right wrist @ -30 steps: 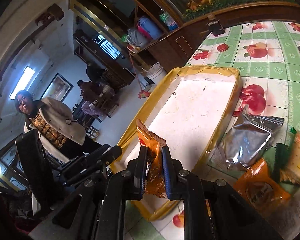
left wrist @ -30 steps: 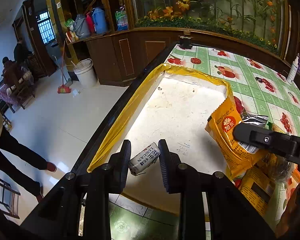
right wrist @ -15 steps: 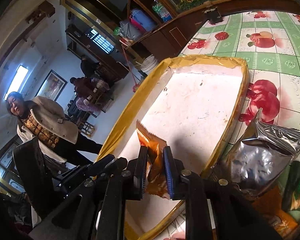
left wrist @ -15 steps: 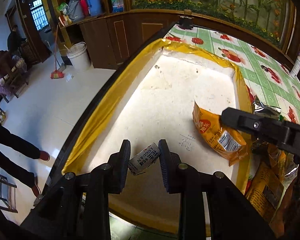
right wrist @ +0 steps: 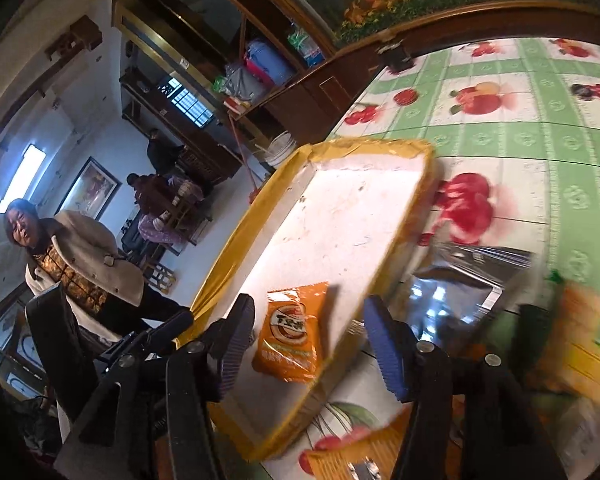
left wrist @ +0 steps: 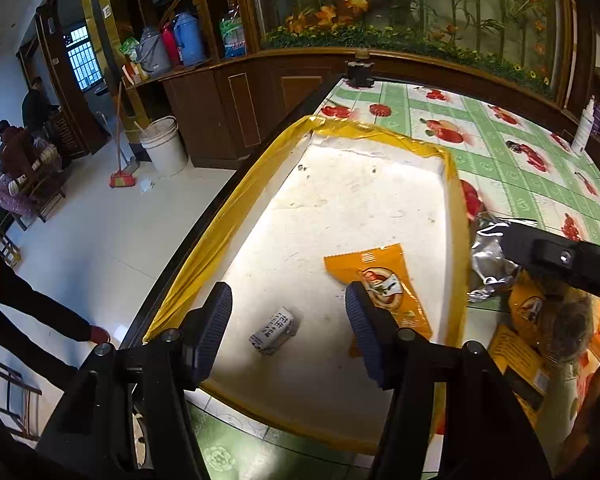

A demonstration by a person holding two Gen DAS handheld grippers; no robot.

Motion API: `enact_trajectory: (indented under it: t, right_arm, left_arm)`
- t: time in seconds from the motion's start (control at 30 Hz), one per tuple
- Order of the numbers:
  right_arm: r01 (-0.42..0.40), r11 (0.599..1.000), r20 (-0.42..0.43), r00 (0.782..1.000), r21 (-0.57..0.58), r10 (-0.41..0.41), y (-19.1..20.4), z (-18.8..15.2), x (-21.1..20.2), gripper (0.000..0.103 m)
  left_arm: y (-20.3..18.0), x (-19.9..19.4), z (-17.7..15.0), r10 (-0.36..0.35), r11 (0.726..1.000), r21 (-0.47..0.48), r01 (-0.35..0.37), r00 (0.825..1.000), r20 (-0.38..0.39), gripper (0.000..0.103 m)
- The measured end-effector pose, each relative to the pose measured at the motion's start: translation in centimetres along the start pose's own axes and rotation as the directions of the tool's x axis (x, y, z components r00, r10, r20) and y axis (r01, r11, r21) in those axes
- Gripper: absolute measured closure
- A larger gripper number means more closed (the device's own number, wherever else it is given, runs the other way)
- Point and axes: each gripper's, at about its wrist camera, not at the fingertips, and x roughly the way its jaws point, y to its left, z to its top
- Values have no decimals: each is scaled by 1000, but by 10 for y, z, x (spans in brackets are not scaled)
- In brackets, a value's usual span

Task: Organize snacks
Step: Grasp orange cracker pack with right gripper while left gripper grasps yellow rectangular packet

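A shallow white tray with a yellow taped rim (left wrist: 256, 168) lies on the table near its left edge; it also shows in the right wrist view (right wrist: 220, 268). Inside it lie a small white wrapped snack (left wrist: 274, 330) and an orange snack packet (left wrist: 380, 280), which the right wrist view shows too (right wrist: 290, 340). My left gripper (left wrist: 288, 328) is open and empty just above the white snack. My right gripper (right wrist: 310, 344) is open and empty above the orange packet.
A silver foil bag (left wrist: 488, 256) and several orange and yellow snack packets (left wrist: 528, 312) lie on the fruit-patterned tablecloth (left wrist: 500, 148) right of the tray. The table's left edge drops to the floor. A person (right wrist: 72, 264) stands beside the table.
Both grippers have opened. The white snack dropped from the left gripper and the orange packet from the right gripper; both now lie in the tray.
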Motion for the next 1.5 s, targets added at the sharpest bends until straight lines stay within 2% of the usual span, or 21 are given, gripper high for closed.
enact_trajectory:
  t: [0.23, 0.3, 0.37, 0.5, 0.6, 0.67, 0.77, 0.9, 1.0, 1.07, 1.17, 1.23, 1.3, 1.37, 1.43, 1.5]
  right_arm:
    - [64, 998, 57, 996, 8, -64, -19, -24, -59, 37]
    - [102, 995, 73, 992, 5, -102, -24, -34, -80, 35]
    - [139, 990, 88, 986, 3, -138, -31, -47, -102, 33]
    - [257, 966, 114, 960, 2, -256, -48, -78, -150, 33]
    - [323, 946, 128, 937, 37, -325, -65, -101, -183, 31]
    - [359, 931, 130, 922, 62, -364, -77, -116, -203, 30]
    - [386, 919, 117, 912, 77, -393, -86, -135, -218, 29]
    - [408, 912, 82, 909, 35, -410, -86, -152, -217, 29]
    - [441, 897, 62, 896, -19, -440, -83, -161, -215, 29]
    - [453, 889, 55, 891, -70, -450, -77, -164, -212, 26]
    - [471, 872, 58, 882, -136, -467, -70, -163, -210, 23]
    - [467, 868, 70, 884, -170, -462, -66, -153, -209, 23]
    - [453, 860, 91, 891, -236, -445, -62, -141, -207, 22]
    - [450, 827, 84, 889, -337, -450, -61, -126, -199, 19]
    - [421, 791, 39, 891, -443, -453, -65, -114, -186, 18]
    - [391, 762, -2, 889, -516, -457, -69, -104, -173, 18]
  left_arm:
    - [-8, -19, 0, -5, 1000, 14, 5, 999, 42, 39]
    - [-4, -23, 1, -42, 999, -4, 42, 998, 51, 39]
    - [8, -29, 0, -107, 994, -31, 109, 992, 66, 39]
    - [37, -37, -5, -249, 965, -67, 254, 966, 75, 39]
    - [43, -46, -9, -307, 950, -29, 311, 948, 81, 38]
    - [33, -55, -13, -344, 939, 18, 344, 935, 81, 37]
    - [-3, -71, -19, -395, 913, 136, 385, 916, 61, 37]
    - [-58, -83, -36, -423, 877, 260, 405, 906, 16, 33]
    - [-95, -81, -47, -374, 873, 340, 351, 927, 3, 33]
    - [-110, -75, -51, -353, 865, 373, 335, 935, -21, 33]
    - [-119, -63, -53, -321, 877, 351, 327, 944, -78, 33]
    - [-122, -56, -52, -321, 885, 309, 348, 937, -136, 33]
    - [-122, -48, -52, -316, 905, 232, 356, 929, -194, 33]
    - [-120, -41, -54, -308, 927, 141, 348, 919, -248, 33]
    - [-118, -37, -55, -281, 951, 50, 305, 919, -276, 33]
    - [-119, -35, -54, -267, 962, -19, 274, 920, -285, 33]
